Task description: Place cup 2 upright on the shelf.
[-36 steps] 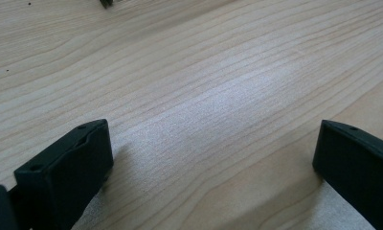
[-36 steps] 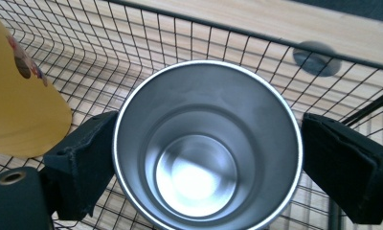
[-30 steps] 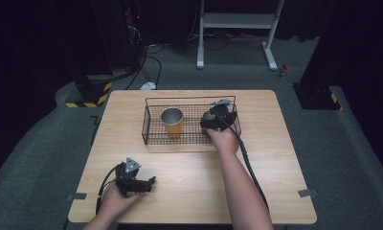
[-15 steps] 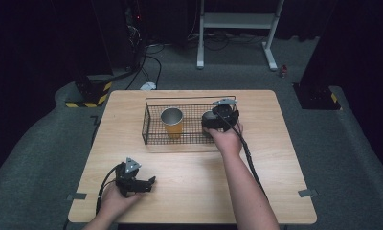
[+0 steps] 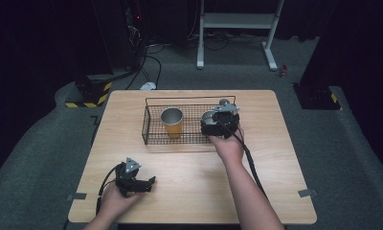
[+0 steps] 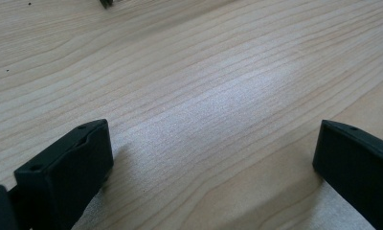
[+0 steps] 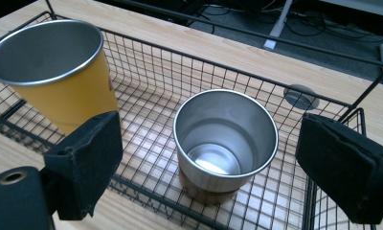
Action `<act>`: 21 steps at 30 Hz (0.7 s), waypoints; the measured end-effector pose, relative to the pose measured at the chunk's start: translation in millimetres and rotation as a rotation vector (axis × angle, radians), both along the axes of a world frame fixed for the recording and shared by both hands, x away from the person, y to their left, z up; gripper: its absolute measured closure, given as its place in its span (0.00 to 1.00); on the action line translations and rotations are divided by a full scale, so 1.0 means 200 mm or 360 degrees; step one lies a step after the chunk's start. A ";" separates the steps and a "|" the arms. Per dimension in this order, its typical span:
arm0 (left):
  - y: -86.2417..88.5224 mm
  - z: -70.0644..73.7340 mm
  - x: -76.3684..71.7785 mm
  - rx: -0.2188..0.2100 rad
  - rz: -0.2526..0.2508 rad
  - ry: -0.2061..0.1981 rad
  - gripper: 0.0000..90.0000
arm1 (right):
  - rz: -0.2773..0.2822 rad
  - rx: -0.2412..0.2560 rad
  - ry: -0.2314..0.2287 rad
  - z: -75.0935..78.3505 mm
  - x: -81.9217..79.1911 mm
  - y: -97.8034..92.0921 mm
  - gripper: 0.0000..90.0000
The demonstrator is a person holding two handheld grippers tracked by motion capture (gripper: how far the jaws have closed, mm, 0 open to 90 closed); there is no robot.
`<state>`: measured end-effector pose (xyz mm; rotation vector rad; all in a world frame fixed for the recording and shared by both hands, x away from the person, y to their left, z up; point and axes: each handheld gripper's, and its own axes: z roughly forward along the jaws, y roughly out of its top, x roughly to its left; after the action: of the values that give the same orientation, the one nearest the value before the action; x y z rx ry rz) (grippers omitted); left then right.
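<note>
A black wire basket (image 5: 150,128) stands on the wooden table (image 5: 275,143). In it a yellow cup with a steel inside (image 5: 172,122) stands upright at the left. A bare steel cup (image 5: 207,116) stands upright at the right end. My right gripper (image 5: 219,122) hovers over the basket's right end. In the right gripper view it (image 7: 213,165) is open, its jaws wide on either side of the steel cup (image 7: 225,139) without touching it, and the yellow cup (image 7: 55,72) is beyond its left jaw. My left gripper (image 5: 146,183) rests open near the front left edge.
A round grommet (image 7: 300,97) is set in the table just behind the basket. Bare wood (image 6: 204,86) lies between the left gripper's jaws. Beyond the table are a dark floor with cables (image 5: 151,57) and a white stand (image 5: 237,28).
The right gripper has shifted only slightly at the basket's right end. The left gripper has not moved.
</note>
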<state>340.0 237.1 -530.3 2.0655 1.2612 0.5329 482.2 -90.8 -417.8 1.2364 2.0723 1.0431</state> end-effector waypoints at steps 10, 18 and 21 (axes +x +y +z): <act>0.00 0.00 0.00 -0.0002 0.0005 0.0002 0.00 | 0.0011 0.0009 -0.0012 -0.05 -0.09 -0.07 0.11; 0.00 0.00 0.00 -0.0001 0.0004 0.0001 0.00 | 0.0005 0.0030 -0.0015 -0.08 -0.17 -0.13 0.12; 0.00 0.00 0.00 -0.0001 0.0004 0.0001 0.00 | 0.0003 0.0023 -0.0025 -0.09 -0.20 -0.15 0.13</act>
<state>340.0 237.1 -530.3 2.0639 1.2647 0.5330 442.2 -121.3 -436.1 1.2298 2.0582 1.0668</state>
